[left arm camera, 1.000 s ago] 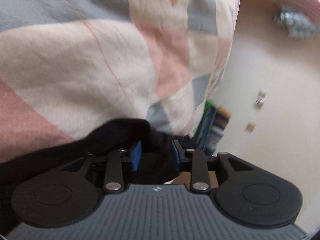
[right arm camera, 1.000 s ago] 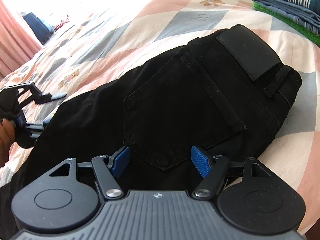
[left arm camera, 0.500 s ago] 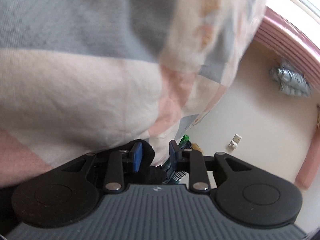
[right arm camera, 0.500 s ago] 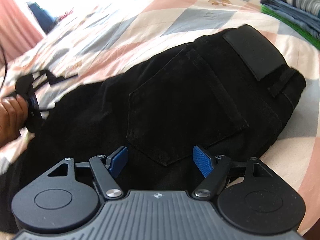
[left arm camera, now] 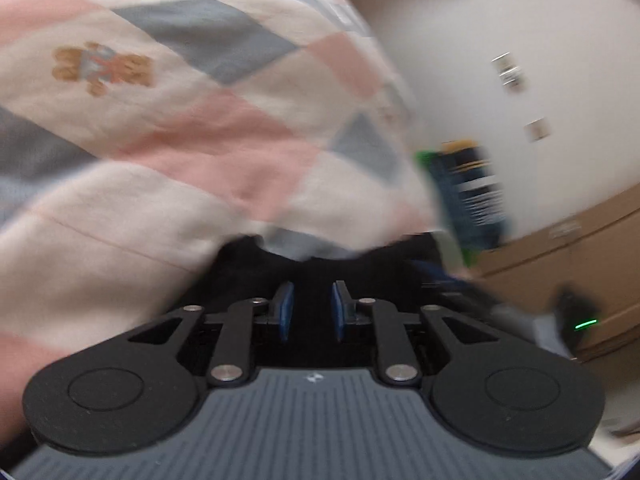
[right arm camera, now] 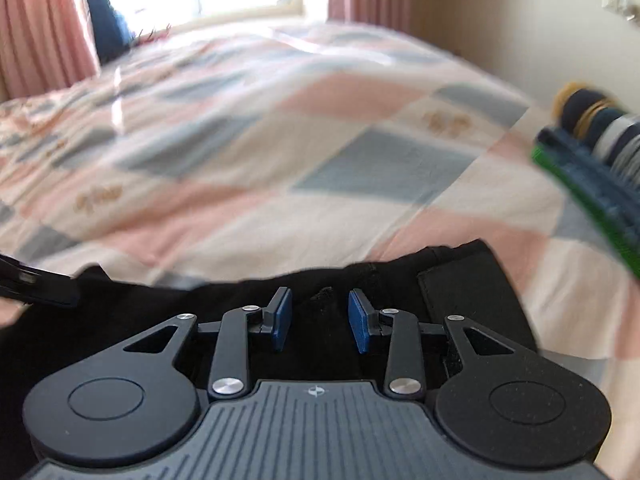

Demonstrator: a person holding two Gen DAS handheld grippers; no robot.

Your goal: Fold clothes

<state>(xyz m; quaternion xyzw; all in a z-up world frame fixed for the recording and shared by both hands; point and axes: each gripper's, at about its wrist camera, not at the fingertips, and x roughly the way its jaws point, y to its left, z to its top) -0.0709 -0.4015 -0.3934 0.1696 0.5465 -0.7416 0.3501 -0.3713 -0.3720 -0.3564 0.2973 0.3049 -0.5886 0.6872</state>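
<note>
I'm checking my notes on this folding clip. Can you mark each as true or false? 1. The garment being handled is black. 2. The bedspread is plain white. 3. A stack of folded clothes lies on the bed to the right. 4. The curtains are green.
1. The black trousers lie under the right gripper: true.
2. The bedspread is plain white: false, it is a patchwork of pink, grey-blue and cream with small bear prints.
3. A stack of folded clothes lies on the bed to the right: true.
4. The curtains are green: false, they are pink.
</note>
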